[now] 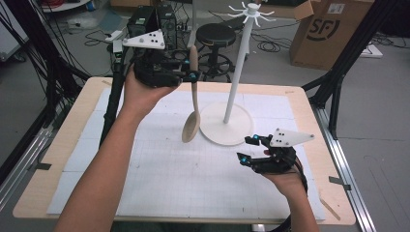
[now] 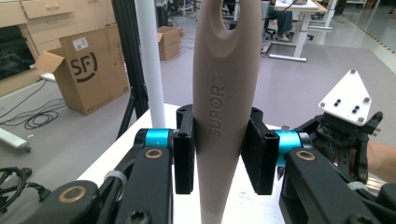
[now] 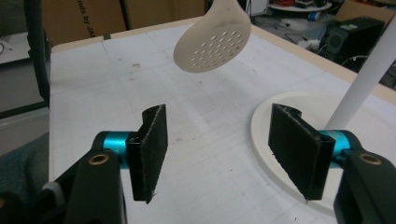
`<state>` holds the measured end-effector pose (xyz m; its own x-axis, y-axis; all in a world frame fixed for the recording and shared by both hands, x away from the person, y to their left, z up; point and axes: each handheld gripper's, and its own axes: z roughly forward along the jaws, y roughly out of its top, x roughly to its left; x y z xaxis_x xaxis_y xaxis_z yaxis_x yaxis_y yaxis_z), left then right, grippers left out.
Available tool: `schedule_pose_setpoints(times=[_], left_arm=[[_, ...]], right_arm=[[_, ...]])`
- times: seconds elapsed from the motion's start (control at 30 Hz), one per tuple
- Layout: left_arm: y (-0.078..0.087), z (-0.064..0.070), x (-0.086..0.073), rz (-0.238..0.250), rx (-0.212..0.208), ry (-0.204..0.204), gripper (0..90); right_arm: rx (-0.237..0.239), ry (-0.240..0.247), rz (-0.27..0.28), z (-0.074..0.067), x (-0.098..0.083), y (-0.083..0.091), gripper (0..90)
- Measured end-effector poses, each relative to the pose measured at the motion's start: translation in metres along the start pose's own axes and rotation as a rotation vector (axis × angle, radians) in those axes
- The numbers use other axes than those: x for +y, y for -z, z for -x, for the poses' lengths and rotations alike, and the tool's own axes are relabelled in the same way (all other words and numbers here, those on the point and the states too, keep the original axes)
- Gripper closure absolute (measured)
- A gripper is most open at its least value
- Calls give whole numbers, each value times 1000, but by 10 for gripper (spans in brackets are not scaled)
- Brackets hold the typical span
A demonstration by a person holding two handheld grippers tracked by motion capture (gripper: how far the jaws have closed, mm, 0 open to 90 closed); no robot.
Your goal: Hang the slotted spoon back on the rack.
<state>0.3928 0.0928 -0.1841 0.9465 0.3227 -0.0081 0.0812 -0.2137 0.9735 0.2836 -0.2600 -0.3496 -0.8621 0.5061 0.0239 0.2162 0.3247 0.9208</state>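
So the left gripper (image 1: 192, 76) has its pads clamped on the handle of a beige slotted spoon (image 1: 192, 108), squeezing it from both sides. In the left gripper view you can read "SUPOR" embossed down the handle (image 2: 224, 107), and there's a hanging slot near the handle's top end. The spoon hangs pretty much upright, handle up, bowl down, held up in the air over the far middle part of the table (image 1: 72, 159). The bowl isn't touching the surface, it floats above the white gridded mat (image 1: 169, 179), just beside the round base of the white hanging stand (image 1: 227, 123). You can see the perforated bowl (image 3: 213, 42) from the right gripper view too, off the mat and apart from the jaws.

The stand sits toward the far right of the mat, its pole going up to a crown of little hooks at the top (image 1: 252, 12).

The right gripper (image 1: 249, 150) is low near the right edge of the table, close to the stand's base on the near side. Its jaws are parted with nothing between the pads, just bare mat and a slice of the base rim (image 3: 261, 121). The two grippers are well apart from each other.

Beyond the far edge there's a black stool (image 1: 216, 36) and a cardboard box (image 1: 329, 29) on the floor.
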Motion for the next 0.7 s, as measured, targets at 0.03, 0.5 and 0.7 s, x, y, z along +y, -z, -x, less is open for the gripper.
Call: schedule_pose_setpoints(times=[0.03,0.5,0.7], left_arm=[[-2,-1,2,0,-2,2,680],[-35,-12,30,10,-17,3,679],[-41,-28,40,10,-7,4,679]], right_arm=[[-1,-4,-6,1,-1,0,363],[-21,-42,0,8,-10,3,329],[-15,-43,-7,8,-12,2,326]])
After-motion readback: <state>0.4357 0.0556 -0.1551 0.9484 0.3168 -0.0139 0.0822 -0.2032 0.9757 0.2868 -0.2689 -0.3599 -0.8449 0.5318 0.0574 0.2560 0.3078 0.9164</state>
